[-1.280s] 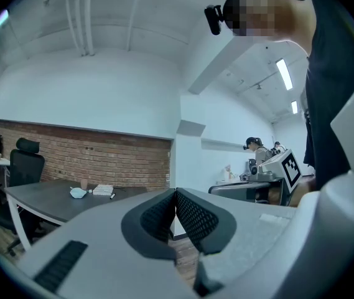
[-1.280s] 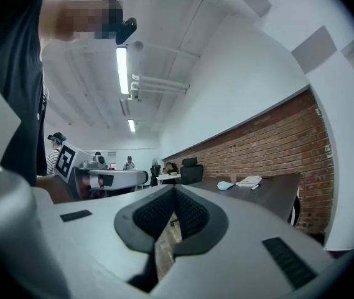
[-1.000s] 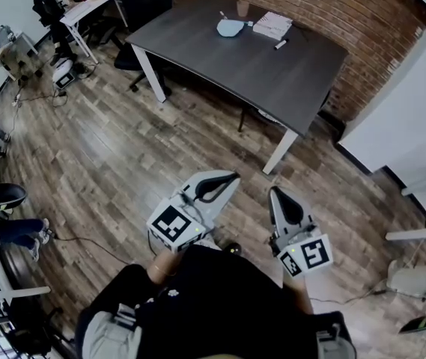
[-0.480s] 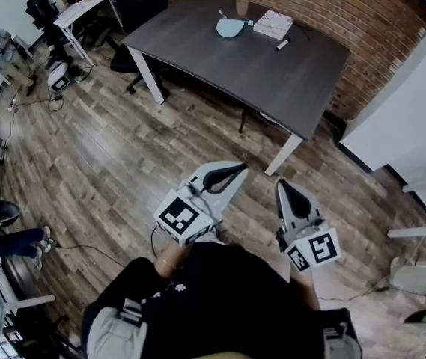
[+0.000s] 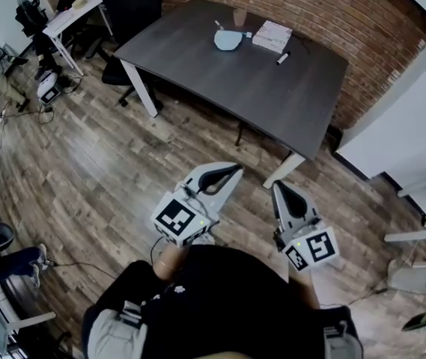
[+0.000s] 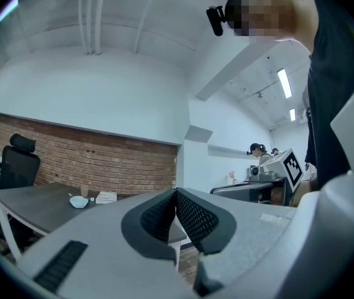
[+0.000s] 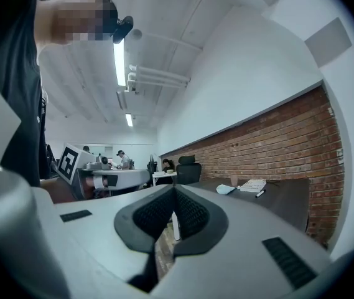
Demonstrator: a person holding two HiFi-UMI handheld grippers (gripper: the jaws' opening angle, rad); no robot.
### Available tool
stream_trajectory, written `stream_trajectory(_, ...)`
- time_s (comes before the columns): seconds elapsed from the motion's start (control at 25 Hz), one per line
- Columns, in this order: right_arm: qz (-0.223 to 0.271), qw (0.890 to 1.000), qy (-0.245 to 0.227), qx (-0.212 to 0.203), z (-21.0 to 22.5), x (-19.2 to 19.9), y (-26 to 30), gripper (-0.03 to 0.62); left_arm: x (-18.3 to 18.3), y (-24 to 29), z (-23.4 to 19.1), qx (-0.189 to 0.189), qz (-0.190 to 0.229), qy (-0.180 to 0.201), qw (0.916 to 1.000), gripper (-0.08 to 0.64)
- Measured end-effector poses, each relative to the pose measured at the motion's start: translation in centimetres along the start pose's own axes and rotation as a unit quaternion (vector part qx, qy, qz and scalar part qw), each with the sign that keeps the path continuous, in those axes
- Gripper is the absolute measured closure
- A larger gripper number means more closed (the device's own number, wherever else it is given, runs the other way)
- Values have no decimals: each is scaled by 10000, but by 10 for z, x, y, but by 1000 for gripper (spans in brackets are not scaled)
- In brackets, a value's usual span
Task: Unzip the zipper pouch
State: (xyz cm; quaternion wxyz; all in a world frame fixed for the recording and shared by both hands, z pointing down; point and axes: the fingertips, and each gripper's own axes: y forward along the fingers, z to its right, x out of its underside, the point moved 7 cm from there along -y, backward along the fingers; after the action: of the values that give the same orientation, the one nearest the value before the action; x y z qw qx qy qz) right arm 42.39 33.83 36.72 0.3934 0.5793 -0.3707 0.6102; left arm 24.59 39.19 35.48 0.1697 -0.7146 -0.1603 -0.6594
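The table [image 5: 257,81], at top centre of the head view, has a dark grey top and white legs. On it the pouch [image 5: 227,40] is pale blue and the book [image 5: 272,35] white. The wall [image 5: 347,10] is red-brown brick and the floor [image 5: 100,148] brown wood planks. The left gripper [image 5: 235,170] and right gripper [image 5: 275,187] are pale grey with black dotted pads. Their cubes carry black-and-white square markers.

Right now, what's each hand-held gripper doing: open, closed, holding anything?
Left hand-held gripper: closed, nothing between its jaws.
Right hand-held gripper: closed, nothing between its jaws.
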Motion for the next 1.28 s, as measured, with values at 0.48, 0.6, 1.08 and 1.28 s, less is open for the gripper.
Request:
stream_trajectory(0.48,-1,9999,54,129,1,2,88,592,-7,-2,-91,152,2,49,9999,557)
stream_trajectory(0.6,-27,9999,40,136,-4,3,109,592,-6,-8,-111,163,-26,26,9999,555)
stream_trajectory(1.08,-63,9999,-70,140,-13,1,179,592,-7,-39,-180,-26,46,40,10000,557)
stream_trajectory(1.28,-185,9998,6,76,-16,10,196,592,1,-43,-195,-52,-48,-55,10000,556)
